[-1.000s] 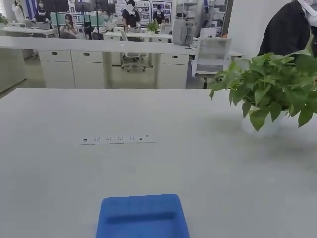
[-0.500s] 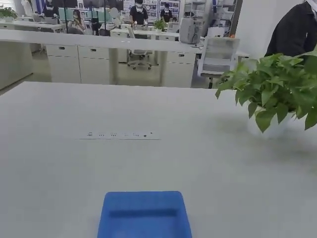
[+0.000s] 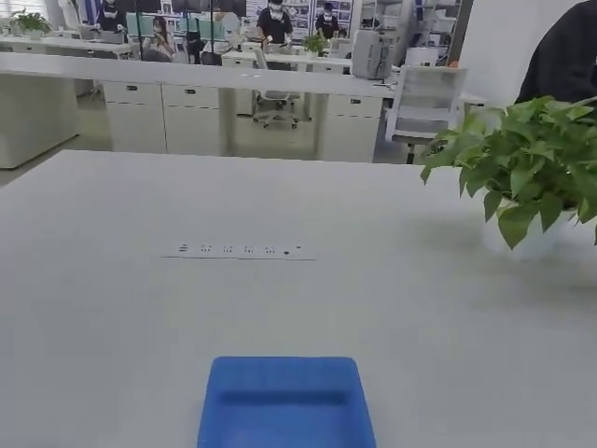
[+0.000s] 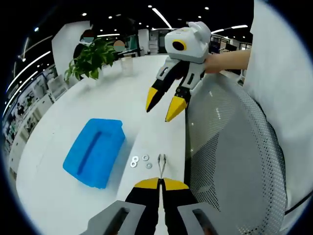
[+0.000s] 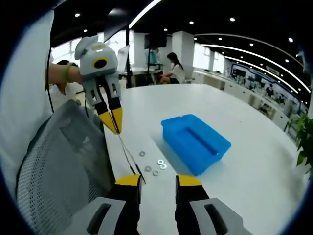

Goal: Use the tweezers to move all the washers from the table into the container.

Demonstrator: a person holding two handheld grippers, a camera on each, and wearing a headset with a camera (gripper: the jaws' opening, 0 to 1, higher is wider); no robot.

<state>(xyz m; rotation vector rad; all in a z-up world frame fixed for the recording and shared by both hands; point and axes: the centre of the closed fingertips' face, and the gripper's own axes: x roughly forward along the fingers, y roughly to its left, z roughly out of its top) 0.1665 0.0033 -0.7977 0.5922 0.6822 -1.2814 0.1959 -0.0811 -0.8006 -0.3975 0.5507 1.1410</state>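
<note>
Only the headset camera has shifted; the blue container (image 3: 284, 401) keeps its place on the table (image 3: 420, 308). The left gripper (image 4: 159, 183) is clamped on the tweezers (image 4: 161, 161), and the right gripper (image 5: 159, 180) stands with jaws apart. The washers (image 4: 134, 160) lie just ahead on the table, near the container.

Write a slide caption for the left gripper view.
Left gripper, shut on tweezers, points at washers beside the blue container; right gripper open.

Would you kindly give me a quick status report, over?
Left gripper shut on tweezers; right gripper open, empty. Washers on table beside container. Nothing in the way.
</note>
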